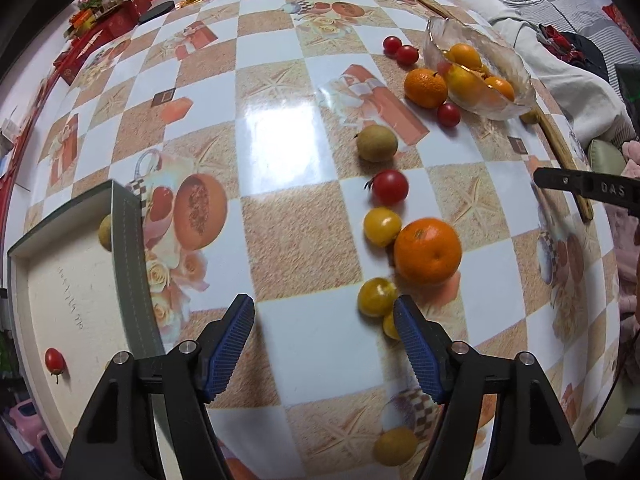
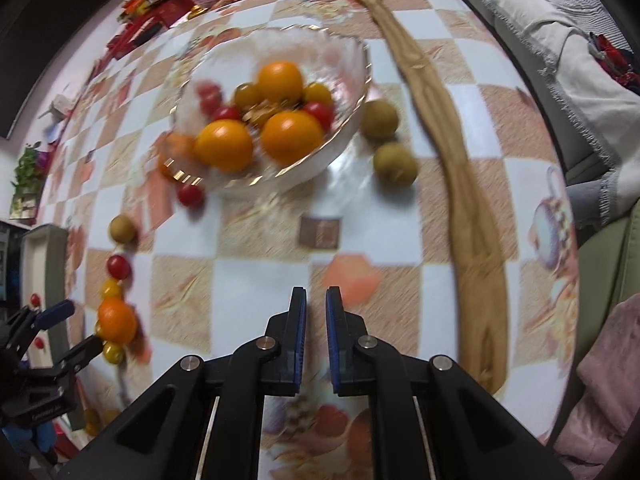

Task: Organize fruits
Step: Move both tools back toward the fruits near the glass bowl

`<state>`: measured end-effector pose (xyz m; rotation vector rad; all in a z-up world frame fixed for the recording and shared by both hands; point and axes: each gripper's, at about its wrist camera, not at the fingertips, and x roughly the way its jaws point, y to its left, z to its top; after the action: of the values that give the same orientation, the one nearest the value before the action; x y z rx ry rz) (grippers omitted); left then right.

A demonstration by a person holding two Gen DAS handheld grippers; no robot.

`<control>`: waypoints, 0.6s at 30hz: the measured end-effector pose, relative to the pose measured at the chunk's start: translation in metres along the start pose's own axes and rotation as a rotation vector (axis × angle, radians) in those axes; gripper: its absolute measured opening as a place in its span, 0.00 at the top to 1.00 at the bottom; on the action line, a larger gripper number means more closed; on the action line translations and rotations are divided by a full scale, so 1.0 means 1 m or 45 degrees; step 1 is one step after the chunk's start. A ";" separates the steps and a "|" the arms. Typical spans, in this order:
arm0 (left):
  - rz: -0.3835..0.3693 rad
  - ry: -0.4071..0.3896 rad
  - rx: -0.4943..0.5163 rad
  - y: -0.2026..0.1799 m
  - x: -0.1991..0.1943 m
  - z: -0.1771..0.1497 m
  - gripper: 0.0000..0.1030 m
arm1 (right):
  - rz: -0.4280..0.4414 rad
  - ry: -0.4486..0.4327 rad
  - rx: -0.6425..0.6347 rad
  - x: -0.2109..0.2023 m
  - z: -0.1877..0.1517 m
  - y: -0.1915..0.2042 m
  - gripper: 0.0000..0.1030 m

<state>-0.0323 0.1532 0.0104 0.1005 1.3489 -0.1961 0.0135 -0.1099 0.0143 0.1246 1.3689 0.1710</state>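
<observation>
Surface: checkered surface (image 1: 280,320), clutter at its far edge.
Left gripper (image 1: 324,344): wide, empty, a yellow tomato (image 1: 376,297) just beside it.
Right gripper (image 2: 316,334): narrow, empty.
Loose row: orange (image 1: 427,251), red tomato (image 1: 390,187), green fruit (image 1: 377,143).
Tray (image 1: 126,240): few fruits.
Bowl (image 2: 352,128): partly filled.
Progress: roughly midway.

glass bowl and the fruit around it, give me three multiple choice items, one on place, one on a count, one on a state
1. Where does the clear glass bowl stand?
A. on the checked tablecloth
B. inside the white tray
C. on the floor

2. How many greenish-brown round fruits lie just right of the bowl in the right wrist view?
A. none
B. two
C. five

3. How do the right gripper fingers stand?
A. wide apart
B. clamped on an orange
C. shut, holding nothing

Answers: 1 A, the checked cloth shows beneath it; 2 B, a pair lies beside its rim; 3 C, only a narrow bare gap between the pads.
</observation>
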 end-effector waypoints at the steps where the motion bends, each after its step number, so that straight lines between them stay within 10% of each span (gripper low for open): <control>1: 0.001 -0.001 0.004 0.001 0.000 -0.001 0.28 | 0.005 -0.003 -0.003 -0.001 -0.003 0.003 0.89; 3: 0.000 -0.006 0.008 0.002 0.001 -0.001 0.28 | 0.000 -0.028 0.009 -0.005 -0.005 0.001 0.87; 7: -0.021 -0.027 0.001 -0.004 0.003 0.005 0.28 | -0.058 -0.055 0.069 -0.011 -0.002 -0.010 0.46; 18: 0.008 -0.036 -0.058 -0.004 -0.006 -0.008 0.28 | -0.199 -0.139 -0.009 -0.009 0.041 -0.025 0.46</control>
<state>-0.0418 0.1517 0.0145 0.0632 1.3241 -0.1611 0.0535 -0.1360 0.0261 0.0204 1.2631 0.0375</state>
